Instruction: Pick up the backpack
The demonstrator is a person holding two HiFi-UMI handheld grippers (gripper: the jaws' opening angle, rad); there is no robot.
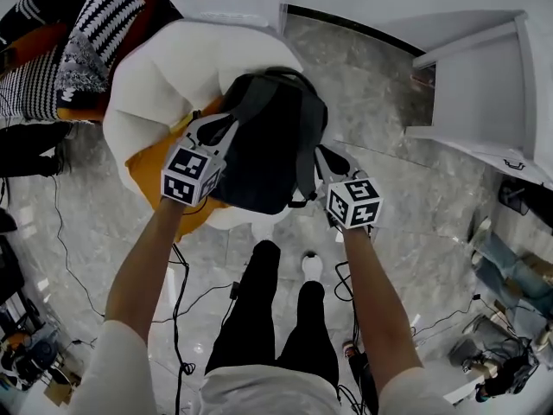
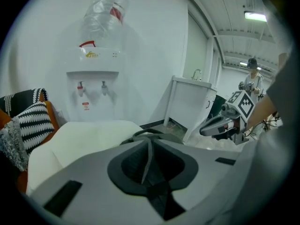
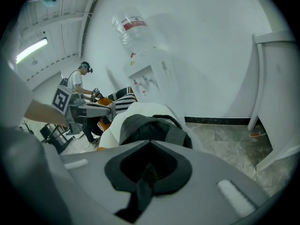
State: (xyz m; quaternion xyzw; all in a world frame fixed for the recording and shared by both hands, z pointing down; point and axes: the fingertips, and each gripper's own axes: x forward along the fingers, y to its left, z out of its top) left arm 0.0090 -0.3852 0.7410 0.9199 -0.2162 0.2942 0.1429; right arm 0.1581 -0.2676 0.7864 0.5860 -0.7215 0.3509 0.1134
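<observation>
The dark backpack rests on a white chair, partly over an orange cushion. At its left side my left gripper has a grey strap running into its jaws. In the left gripper view that strap stands edge-on between the jaws, which are slightly apart. On the bag's right side my right gripper is shut on a dark strap. The bag's grey-and-black top lies just past the right jaws.
A water dispenser stands against the wall behind the chair. A white cabinet is to the right, and striped cushions lie at the far left. Cables trail over the marble floor by the person's legs. Another person stands further off.
</observation>
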